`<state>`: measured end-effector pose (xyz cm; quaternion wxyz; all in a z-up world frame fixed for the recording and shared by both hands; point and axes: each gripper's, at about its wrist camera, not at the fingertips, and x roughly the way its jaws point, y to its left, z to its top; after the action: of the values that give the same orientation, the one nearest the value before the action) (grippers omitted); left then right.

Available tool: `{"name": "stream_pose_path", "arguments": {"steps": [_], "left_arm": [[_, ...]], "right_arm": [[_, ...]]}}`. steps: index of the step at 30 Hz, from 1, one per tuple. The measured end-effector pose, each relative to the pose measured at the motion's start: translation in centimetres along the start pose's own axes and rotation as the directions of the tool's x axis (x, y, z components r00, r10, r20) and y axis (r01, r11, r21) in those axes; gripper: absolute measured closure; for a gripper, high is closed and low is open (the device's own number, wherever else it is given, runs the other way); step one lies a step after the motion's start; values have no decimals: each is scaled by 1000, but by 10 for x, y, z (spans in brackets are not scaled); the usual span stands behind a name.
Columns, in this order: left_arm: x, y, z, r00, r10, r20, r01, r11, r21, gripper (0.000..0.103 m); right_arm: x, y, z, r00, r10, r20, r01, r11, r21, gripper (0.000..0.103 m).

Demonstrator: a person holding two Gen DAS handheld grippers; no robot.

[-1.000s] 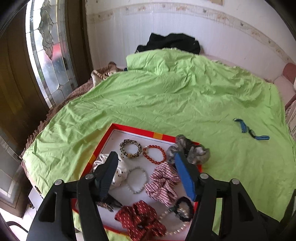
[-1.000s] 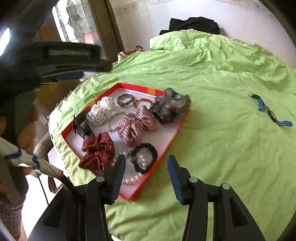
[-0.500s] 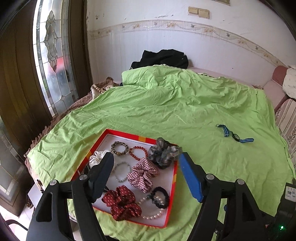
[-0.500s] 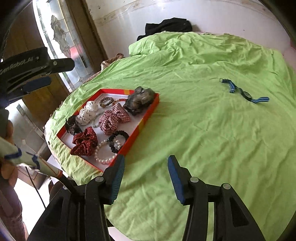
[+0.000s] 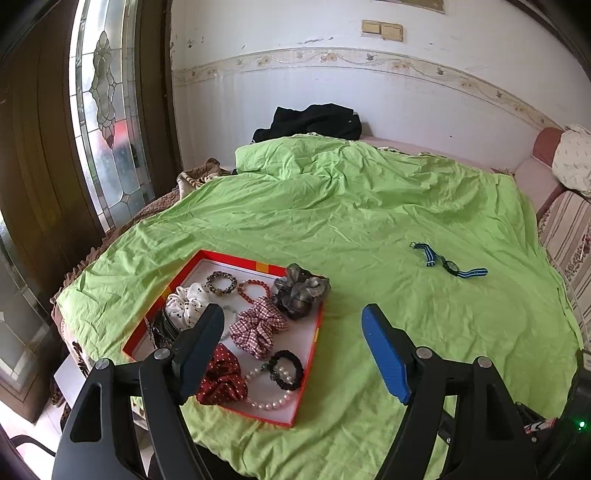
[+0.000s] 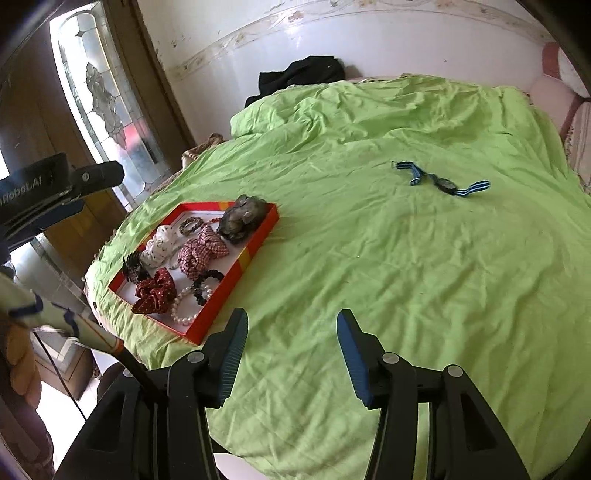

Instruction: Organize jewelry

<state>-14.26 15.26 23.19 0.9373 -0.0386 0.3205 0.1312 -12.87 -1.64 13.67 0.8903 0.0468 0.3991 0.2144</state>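
1. Now both claws hang empty over the near side of the bed (image 5: 332, 221). The left claw (image 5: 291, 350) has its jaws opening with nothing between them; the right claw (image 6: 291, 354) stands spread, gripping nothing either.

2. The jewelry sits gathered in a red tray (image 5: 317, 332) at the near left of the bed: scrunchies, bead bracelets, a pearl strand (image 5: 269, 402). One piece lies well apart on the green sheet to the right, a blue striped watch (image 6: 441, 182).

3. By the look of it the tray is filled and that watch is the straggler, so a reach for it seems the step in hand.

4. The next move likely calls for one claw to travel far and right, come down over the strap and pinch it without bunching the sheet.

5. The right wrist view shows the person's sleeve (image 6: 55, 317) and the other claw's body at the left edge; the left wrist view shows wall switches (image 5: 382, 30) and a striped sofa (image 5: 569, 236) instead.
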Motion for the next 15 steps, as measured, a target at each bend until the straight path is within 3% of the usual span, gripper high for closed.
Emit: {"name": "stream_pose_path", "arguments": {"steps": [4, 9, 11, 13, 15], "left_arm": [[-10, -6, -3, 1000, 9, 22, -10, 1000, 7, 24], [-32, -5, -8, 992, 31, 126, -29, 999, -17, 9], [-45, -3, -10, 978, 72, 198, -67, 997, -35, 0], [-64, 0, -13, 948, 119, 296, -107, 993, -58, 0], [-76, 2, -13, 927, 144, 347, -132, 990, -59, 0]], "right_arm": [[-8, -4, -2, 1000, -7, 14, 7, 1000, 10, 48], [-16, -4, -4, 1000, -16, 27, 16, 1000, 14, 47], [-21, -2, -4, 999, -19, 33, 18, 1000, 11, 47], [-25, 0, -5, 999, -20, 39, 19, 1000, 6, 46], [-29, 4, -6, 999, -24, 46, 24, 1000, -1, 46]]}}
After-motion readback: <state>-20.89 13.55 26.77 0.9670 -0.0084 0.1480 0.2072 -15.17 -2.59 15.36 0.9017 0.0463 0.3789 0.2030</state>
